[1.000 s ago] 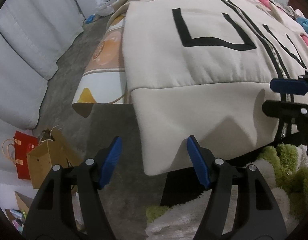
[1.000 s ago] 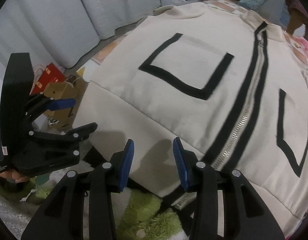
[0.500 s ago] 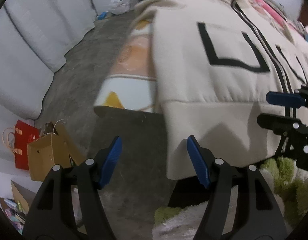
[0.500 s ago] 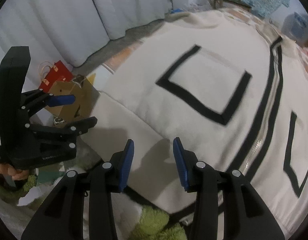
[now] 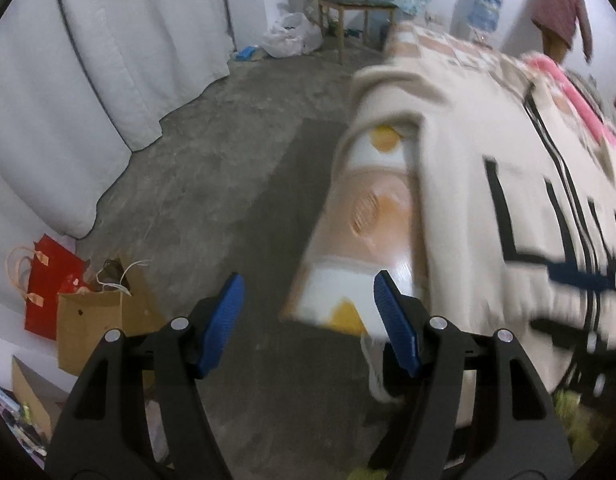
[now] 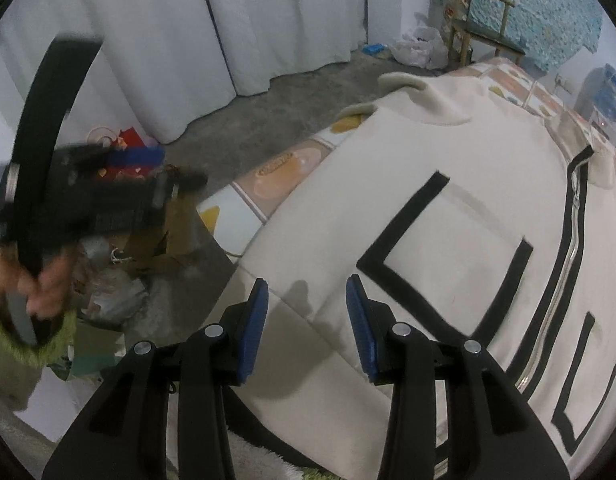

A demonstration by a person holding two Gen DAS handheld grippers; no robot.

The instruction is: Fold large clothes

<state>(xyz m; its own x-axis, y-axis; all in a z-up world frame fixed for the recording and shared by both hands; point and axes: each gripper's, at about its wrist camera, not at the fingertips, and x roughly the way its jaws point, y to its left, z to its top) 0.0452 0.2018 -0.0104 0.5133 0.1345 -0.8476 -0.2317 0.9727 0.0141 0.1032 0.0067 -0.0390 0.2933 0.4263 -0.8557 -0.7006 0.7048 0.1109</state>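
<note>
Here both claws, left claw [image 5: 308, 320] and right claw [image 6: 307, 326], gape empty; next you seize the jacket's [image 6: 448, 216] side edge.

Cream jacket [image 5: 460, 208] smeared by motion blur, left tongs [image 6: 139, 184] blurred, jacket hem cut off at frame edge

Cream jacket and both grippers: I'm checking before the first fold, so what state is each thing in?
Cream jacket: spread flat on the patterned mat, front up, not yet folded.
Zipper: closed.
Left gripper: open, empty, beside the jacket's edge.
Right gripper: open, empty, above the jacket's hem.
Brown paper bag: upright on the floor, top open.
</note>
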